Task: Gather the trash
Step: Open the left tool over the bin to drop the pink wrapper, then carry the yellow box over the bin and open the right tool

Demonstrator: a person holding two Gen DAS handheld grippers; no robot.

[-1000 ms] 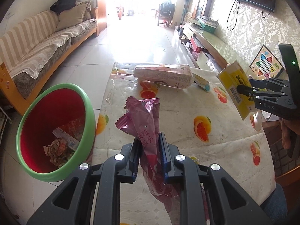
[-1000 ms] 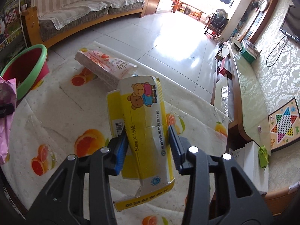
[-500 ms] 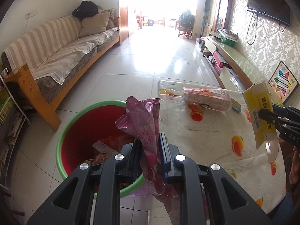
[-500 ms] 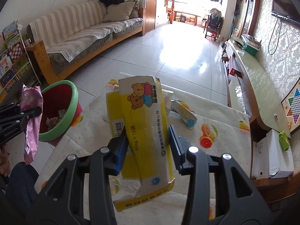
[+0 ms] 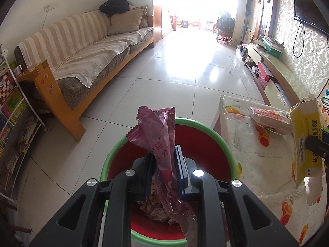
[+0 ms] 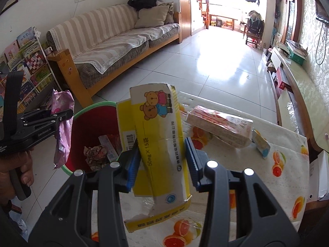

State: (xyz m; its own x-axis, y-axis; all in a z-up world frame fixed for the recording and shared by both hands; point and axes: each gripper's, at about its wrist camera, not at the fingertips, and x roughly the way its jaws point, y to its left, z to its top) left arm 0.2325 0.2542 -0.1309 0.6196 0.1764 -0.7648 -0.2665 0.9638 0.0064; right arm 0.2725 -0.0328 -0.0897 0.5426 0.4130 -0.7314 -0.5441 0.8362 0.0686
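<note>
Left gripper (image 5: 163, 165) clamped on purple wrapper (image 5: 158, 131) above half-hidden red bin (image 5: 205, 142); right gripper (image 6: 162, 160) pinching yellow box (image 6: 156, 135), desk (image 6: 283, 164) partly hidden

Right tongs (image 5: 316, 147) cut off at frame edge, bin (image 5: 205, 127) floor largely hidden (behind the tongs), wrapper print unreadable

Both fisheye views are lit by overexposed daylight from the doorway (image 5: 193, 4) at twelve o'clock, with glare on the floor tiles (image 5: 181, 68) and edges bent.
</note>
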